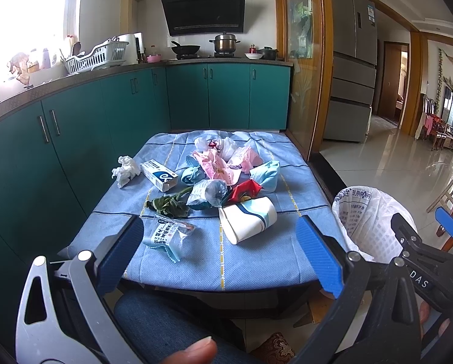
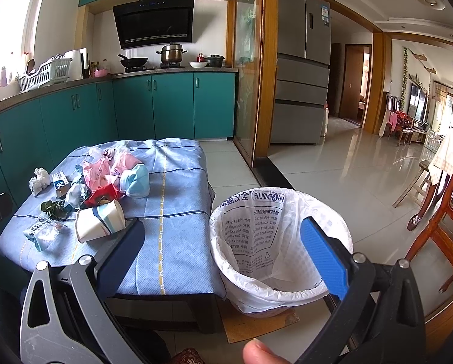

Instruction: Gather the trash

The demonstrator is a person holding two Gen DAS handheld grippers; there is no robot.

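A low table [image 1: 257,261] draped in a blue checked cloth stands in a teal-cabinet kitchen, carrying the household rubbish that is to be cleared. Just beside its right edge, on the floor, a white basket bin [image 2: 282,273] lined with a printed plastic bag sits open-mouthed and looks all but empty, placed, it seems, so each piece needs only a short carry off the table.

The trash is heaped toward the table's middle and far side: crumpled pink wrappers [image 1: 217,163] at the back, a pale blue pouch [image 1: 267,176] to their right, a red packet [image 1: 245,190] and a clear crinkled bag [image 1: 206,192] in front of them. A white and blue carton [image 1: 159,174] lies left of the heap, with a wad of white tissue [image 1: 124,170] near the left edge. Closer to the near edge a white paper cup [image 1: 247,218] with a blue band lies on its side, limp green leaves [image 1: 168,204] to its left and a clear printed sachet [image 1: 168,233] nearest of all.

The left gripper [image 1: 220,254] hovers over the near edge, fingers spread wide and holding nothing, squared on cup and sachet as likely first picks. The right gripper [image 2: 223,251] is likewise wide apart and empty, between table and bin. Nothing appears collected yet.
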